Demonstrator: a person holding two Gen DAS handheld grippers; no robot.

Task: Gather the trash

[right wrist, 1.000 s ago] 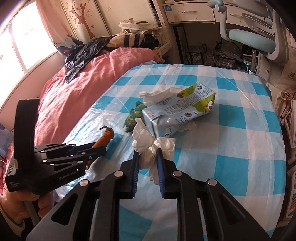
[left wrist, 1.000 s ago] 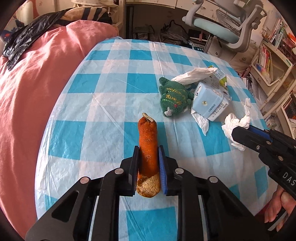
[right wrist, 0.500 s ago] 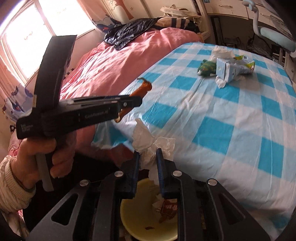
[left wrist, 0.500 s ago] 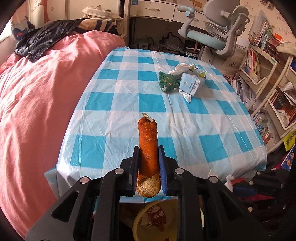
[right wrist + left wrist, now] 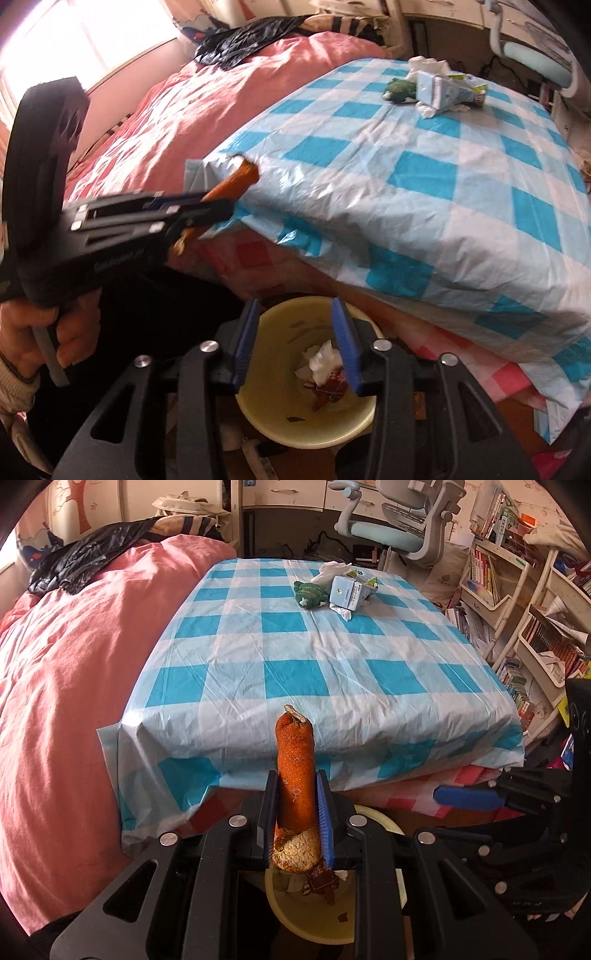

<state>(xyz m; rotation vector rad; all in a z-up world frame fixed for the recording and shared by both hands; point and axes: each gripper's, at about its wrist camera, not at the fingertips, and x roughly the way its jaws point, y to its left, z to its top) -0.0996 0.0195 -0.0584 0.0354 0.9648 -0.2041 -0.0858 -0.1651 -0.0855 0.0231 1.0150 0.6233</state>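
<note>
My left gripper (image 5: 295, 812) is shut on a long strip of orange peel (image 5: 295, 760), held off the table's near edge above a yellow bin (image 5: 314, 923). In the right wrist view that gripper (image 5: 207, 206) and its peel (image 5: 236, 181) hang at the left. My right gripper (image 5: 295, 343) is over the yellow bin (image 5: 280, 417), its jaws opening with nothing between them. The white tissue (image 5: 323, 360) lies inside the bin among other scraps. A crushed milk carton (image 5: 349, 590) and more white tissue (image 5: 330, 568) lie at the table's far end.
A green knitted toy (image 5: 308, 592) lies beside the carton on the blue-checked tablecloth (image 5: 314, 657). A pink quilt (image 5: 62, 672) covers the bed at the left. A desk chair (image 5: 399, 528) and bookshelves (image 5: 517, 602) stand at the far right.
Both grippers drew back off the table to above the bin. The right gripper let go of the tissue, which now lies in the bin. The left keeps hold of the peel.
</note>
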